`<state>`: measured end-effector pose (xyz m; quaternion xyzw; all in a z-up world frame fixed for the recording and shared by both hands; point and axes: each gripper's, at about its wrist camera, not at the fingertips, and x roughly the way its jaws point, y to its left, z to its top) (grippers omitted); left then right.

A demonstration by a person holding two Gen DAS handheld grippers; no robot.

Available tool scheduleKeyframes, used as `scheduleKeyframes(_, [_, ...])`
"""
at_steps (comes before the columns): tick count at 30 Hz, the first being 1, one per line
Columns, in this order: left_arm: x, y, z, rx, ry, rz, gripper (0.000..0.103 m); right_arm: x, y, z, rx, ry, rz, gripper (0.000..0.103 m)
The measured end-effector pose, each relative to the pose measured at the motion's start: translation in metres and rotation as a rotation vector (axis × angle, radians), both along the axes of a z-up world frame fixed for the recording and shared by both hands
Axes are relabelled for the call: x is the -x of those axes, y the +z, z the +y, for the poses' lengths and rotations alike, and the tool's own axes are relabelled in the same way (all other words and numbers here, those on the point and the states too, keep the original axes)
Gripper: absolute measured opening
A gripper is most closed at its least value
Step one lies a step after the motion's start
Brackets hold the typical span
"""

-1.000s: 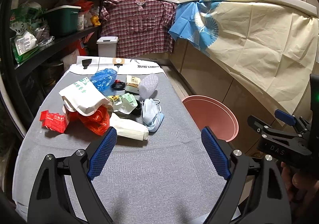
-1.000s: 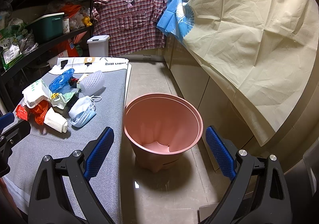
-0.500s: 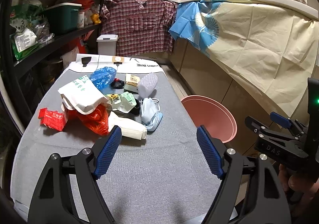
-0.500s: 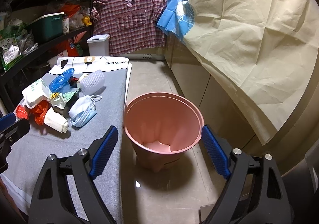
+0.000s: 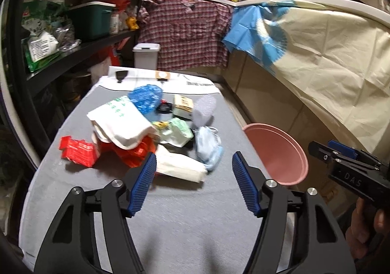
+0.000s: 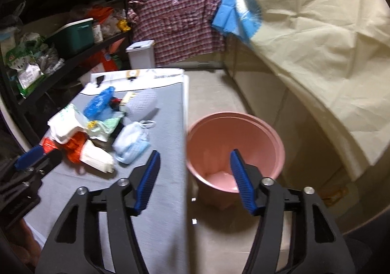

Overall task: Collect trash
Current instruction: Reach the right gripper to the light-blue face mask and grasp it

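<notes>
A heap of trash lies on the grey table (image 5: 185,215): a red wrapper (image 5: 78,152), a white paper bag with green print (image 5: 119,122), a white paper cup (image 5: 180,166) on its side, a blue face mask (image 5: 207,144), a blue plastic bag (image 5: 146,97). A pink bin (image 6: 234,147) stands on the floor right of the table. My left gripper (image 5: 192,186) hovers just short of the cup, its jaws closing with nothing between them. My right gripper (image 6: 195,181) hangs over the table's right edge (image 6: 184,152) near the bin, jaws closing, nothing held.
Dark shelves (image 5: 73,49) with a green box and packets run along the left. A small white lidded bin (image 5: 146,54) and a checked shirt (image 5: 185,32) stand beyond the table. A cream cloth (image 6: 329,49) drapes the counter on the right. A hand (image 5: 365,230) holds the right gripper.
Both grippers' jaws have narrowed. The left one has moved in toward the trash heap. The right view has swung left, so more of the table shows.
</notes>
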<state>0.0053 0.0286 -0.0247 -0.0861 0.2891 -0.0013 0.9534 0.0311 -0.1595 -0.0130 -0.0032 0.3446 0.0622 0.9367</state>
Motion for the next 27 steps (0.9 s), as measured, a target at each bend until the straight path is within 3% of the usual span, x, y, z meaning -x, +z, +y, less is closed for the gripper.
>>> scheduleKeyframes(5, [-0.009,-0.004,0.024,0.022,0.070,0.014,0.060,-0.024,-0.006,0.034,-0.060,0.059,0.025,0.035])
scheduleKeyframes(10, [-0.020,-0.011,0.050,0.046,0.139,0.025,0.060,-0.049,-0.025,0.066,-0.085,0.101,0.069,0.034])
scheduleKeyframes(13, [-0.029,-0.015,0.065,0.065,0.174,0.030,0.060,-0.062,-0.040,0.082,-0.088,0.132,0.100,0.036])
scheduleKeyframes(18, [-0.048,-0.030,0.089,0.127,0.216,0.063,0.060,-0.085,-0.065,0.100,-0.069,0.161,0.145,0.056])
scheduleKeyframes(27, [-0.077,-0.056,0.104,0.243,0.208,0.131,0.060,-0.110,-0.102,0.114,-0.027,0.179,0.224,0.059])
